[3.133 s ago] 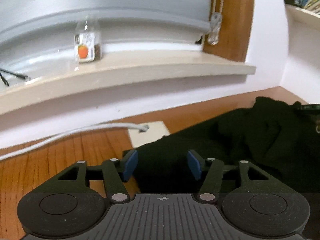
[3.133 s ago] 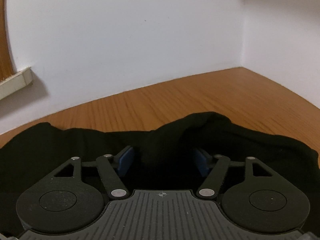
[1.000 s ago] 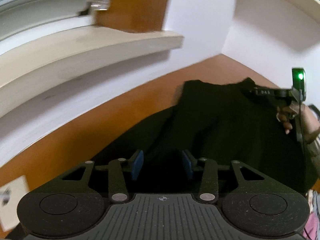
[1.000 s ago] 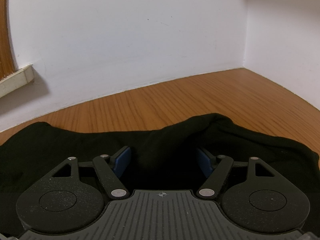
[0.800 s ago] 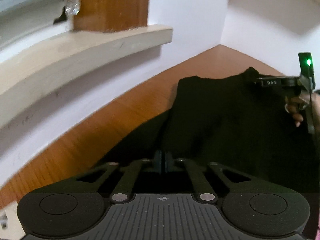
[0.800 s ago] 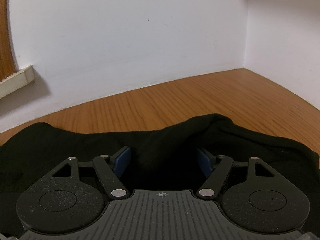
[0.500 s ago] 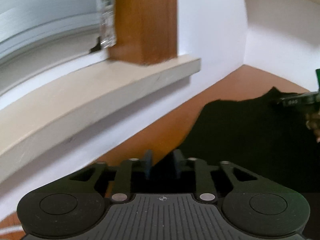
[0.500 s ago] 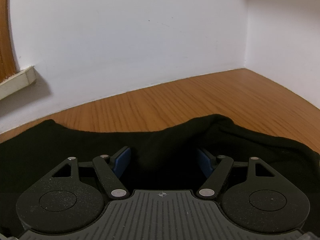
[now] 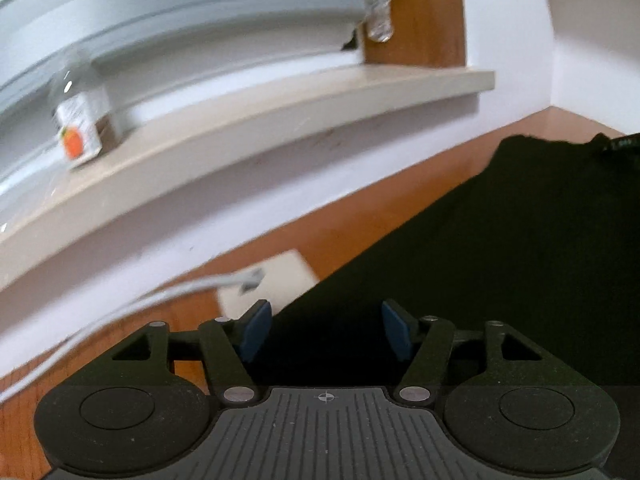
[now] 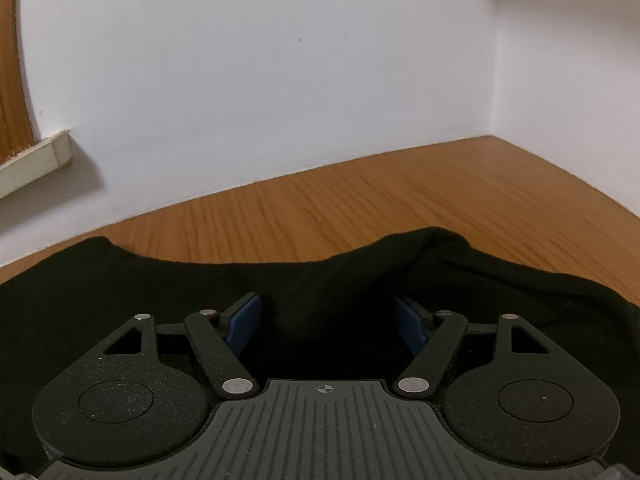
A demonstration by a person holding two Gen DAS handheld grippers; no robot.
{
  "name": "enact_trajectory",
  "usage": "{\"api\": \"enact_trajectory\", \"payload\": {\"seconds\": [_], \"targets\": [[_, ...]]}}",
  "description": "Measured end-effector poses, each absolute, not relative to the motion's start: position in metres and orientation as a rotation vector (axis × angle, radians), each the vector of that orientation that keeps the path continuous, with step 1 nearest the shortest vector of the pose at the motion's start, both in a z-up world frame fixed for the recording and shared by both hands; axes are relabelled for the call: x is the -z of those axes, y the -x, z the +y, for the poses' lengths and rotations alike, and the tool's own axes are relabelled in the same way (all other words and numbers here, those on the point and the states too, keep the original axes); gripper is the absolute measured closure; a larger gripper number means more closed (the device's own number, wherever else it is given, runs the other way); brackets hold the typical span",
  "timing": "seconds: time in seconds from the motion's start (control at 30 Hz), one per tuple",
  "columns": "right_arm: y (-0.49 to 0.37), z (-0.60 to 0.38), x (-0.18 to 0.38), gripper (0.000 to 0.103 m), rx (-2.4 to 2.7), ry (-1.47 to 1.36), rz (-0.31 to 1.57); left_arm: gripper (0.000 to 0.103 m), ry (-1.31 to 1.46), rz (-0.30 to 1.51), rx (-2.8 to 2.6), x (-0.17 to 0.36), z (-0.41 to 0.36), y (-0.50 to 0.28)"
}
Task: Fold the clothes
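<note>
1. The left tongs [image 9: 326,330] have just been opening and stand released; the black cloth garment [image 9: 500,240] lies between and ahead-right of them on the brown wooden worktop [image 10: 400,208].
2. The right tongs [image 10: 328,324] are released above a raised fold.

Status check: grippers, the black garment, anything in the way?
Left gripper just opened, over black garment edge. Right gripper open over a raised fold. White cable and pad beside garment, left.
</note>
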State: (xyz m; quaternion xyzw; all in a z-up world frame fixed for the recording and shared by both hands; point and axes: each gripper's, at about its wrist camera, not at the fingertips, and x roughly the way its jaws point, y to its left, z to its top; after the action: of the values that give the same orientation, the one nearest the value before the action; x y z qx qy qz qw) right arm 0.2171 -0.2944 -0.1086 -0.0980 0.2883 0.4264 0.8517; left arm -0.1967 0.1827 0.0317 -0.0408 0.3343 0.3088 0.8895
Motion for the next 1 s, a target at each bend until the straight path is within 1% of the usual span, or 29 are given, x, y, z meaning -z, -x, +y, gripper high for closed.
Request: {"api": "enact_trajectory", "payload": {"seconds": [0.17, 0.2, 0.27, 0.3, 0.33, 0.47, 0.6, 0.73, 0.87, 1.0], "targets": [[-0.217, -0.294, 0.109, 0.029, -0.899, 0.208, 0.607, 0.038, 0.060, 0.690, -0.681, -0.033, 0.184, 0.201], [-0.217, -0.294, 0.109, 0.028, -0.902, 0.206, 0.608, 0.038, 0.043, 0.681, -0.697, -0.034, 0.181, 0.199], [-0.218, -0.295, 0.109, 0.027, -0.914, 0.199, 0.612, 0.036, 0.029, 0.649, -0.716, -0.041, 0.174, 0.197], [-0.218, -0.295, 0.109, 0.027, -0.922, 0.192, 0.614, 0.031, 0.035, 0.629, -0.708, -0.044, 0.171, 0.194], [-0.219, -0.297, 0.109, 0.027, -0.927, 0.181, 0.617, 0.029, 0.054, 0.612, -0.678, -0.047, 0.167, 0.187], [-0.226, -0.304, 0.109, 0.027, -0.949, 0.113, 0.637, 0.027, 0.132, 0.571, -0.536, -0.048, 0.153, 0.147], [-0.230, -0.308, 0.109, 0.027, -0.954, 0.076, 0.646, 0.027, 0.109, 0.610, -0.447, -0.034, 0.138, 0.113], [-0.221, -0.311, 0.104, 0.027, -0.977, 0.147, 0.606, 0.025, 0.075, 0.655, -0.428, -0.025, 0.134, 0.106], [-0.214, -0.341, 0.099, 0.027, -0.977, 0.272, 0.489, 0.023, 0.119, 0.663, -0.409, -0.022, 0.142, 0.108], [-0.224, -0.370, 0.106, 0.029, -0.947, 0.406, 0.485, 0.022, 0.118, 0.666, -0.406, -0.022, 0.142, 0.107]]}}
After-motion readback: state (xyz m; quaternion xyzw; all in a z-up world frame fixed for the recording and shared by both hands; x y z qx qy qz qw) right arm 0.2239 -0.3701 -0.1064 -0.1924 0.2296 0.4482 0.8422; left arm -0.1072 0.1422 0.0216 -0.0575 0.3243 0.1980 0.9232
